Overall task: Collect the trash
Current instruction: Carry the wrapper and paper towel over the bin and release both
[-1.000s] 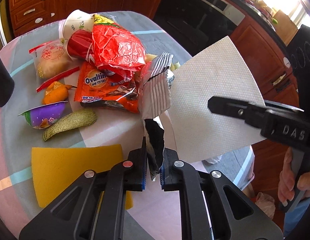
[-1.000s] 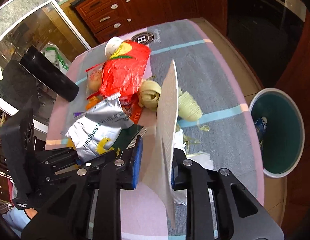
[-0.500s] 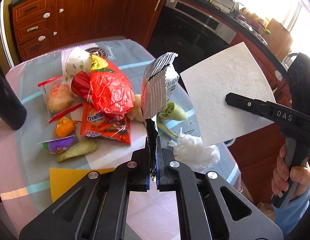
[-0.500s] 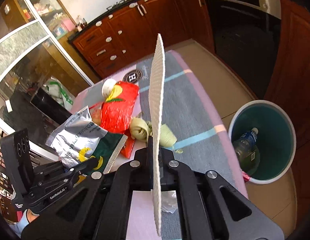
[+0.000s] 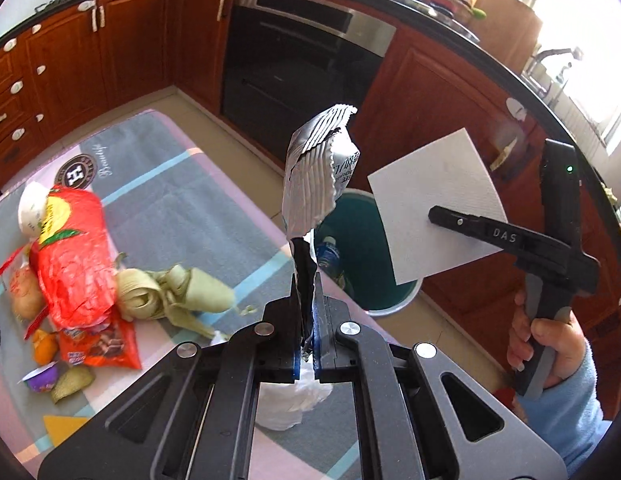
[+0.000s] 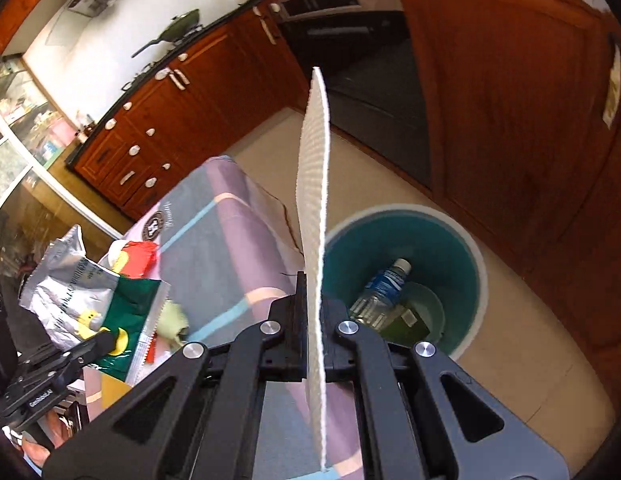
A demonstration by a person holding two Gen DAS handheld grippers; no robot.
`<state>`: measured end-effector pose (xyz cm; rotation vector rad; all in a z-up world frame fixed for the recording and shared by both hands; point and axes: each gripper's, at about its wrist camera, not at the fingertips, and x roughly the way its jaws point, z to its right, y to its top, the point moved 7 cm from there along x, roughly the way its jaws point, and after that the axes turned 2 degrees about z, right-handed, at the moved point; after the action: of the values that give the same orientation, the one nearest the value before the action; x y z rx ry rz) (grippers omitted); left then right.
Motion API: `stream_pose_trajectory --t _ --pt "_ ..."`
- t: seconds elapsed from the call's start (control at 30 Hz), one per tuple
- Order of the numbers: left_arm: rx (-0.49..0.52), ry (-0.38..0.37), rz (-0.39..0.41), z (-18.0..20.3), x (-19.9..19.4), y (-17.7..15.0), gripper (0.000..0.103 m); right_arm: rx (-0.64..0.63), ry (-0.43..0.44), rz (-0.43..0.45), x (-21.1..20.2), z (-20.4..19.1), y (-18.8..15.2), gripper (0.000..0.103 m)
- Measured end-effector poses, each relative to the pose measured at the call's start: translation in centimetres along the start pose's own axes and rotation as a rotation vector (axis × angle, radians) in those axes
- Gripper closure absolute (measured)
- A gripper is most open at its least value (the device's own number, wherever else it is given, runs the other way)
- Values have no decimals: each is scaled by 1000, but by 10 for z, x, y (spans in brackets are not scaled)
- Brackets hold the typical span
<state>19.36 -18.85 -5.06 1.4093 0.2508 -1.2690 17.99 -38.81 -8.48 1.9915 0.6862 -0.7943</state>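
My left gripper (image 5: 306,316) is shut on a silver snack bag (image 5: 316,176) and holds it upright above the table's right edge. The bag also shows in the right wrist view (image 6: 70,292). My right gripper (image 6: 312,304) is shut on a white paper towel (image 6: 314,184), seen edge-on, held in the air above a teal bin (image 6: 462,248). The towel (image 5: 434,204) and right gripper (image 5: 442,214) show in the left wrist view, over the bin (image 5: 358,240). The bin holds a plastic bottle (image 6: 380,288).
On the table (image 5: 182,204) lie a red wrapper (image 5: 70,256), corn husks (image 5: 166,292), an orange Ovaltine packet (image 5: 98,344), a crumpled white tissue (image 5: 290,400), a purple cup (image 5: 40,378) and a yellow sheet (image 5: 62,426). Wooden cabinets (image 5: 430,92) and an oven (image 5: 294,52) stand behind.
Both grippers have lifted their trash off the table and swung right, toward the bin. The bag and towel now hang in the air near or over the bin.
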Motion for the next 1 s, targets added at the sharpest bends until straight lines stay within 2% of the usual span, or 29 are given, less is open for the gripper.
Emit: stream_pose_trajectory --t 0.2,0.47,0.57,0.63,0.67,0.73,0.8,0.93,1.0 --pt "50 -58 -70 38 50 11 99 39 -101 -80 38 59 -14 102" --pt "87 -89 -154 58 102 8 99 69 -155 -172 82 85 -25 97" --pt "78 -91 -180 58 117 6 99 83 -154 -177 88 88 -24 80" --pt "71 -90 -199 57 127 3 99 82 -163 -168 88 90 -24 61" --pt "70 -89 -209 56 132 1 99 84 -166 -163 87 91 -23 57" --pt "68 -91 -229 57 140 -3 99 90 -170 -155 85 93 -22 41" --pt "73 -94 -243 60 146 -4 98 108 -176 -147 82 96 -20 32" --pt "87 -105 -270 69 159 -7 98 147 -176 -113 69 107 -16 26" --pt "96 -100 -288 74 166 -7 94 164 -184 -94 63 111 -13 25"
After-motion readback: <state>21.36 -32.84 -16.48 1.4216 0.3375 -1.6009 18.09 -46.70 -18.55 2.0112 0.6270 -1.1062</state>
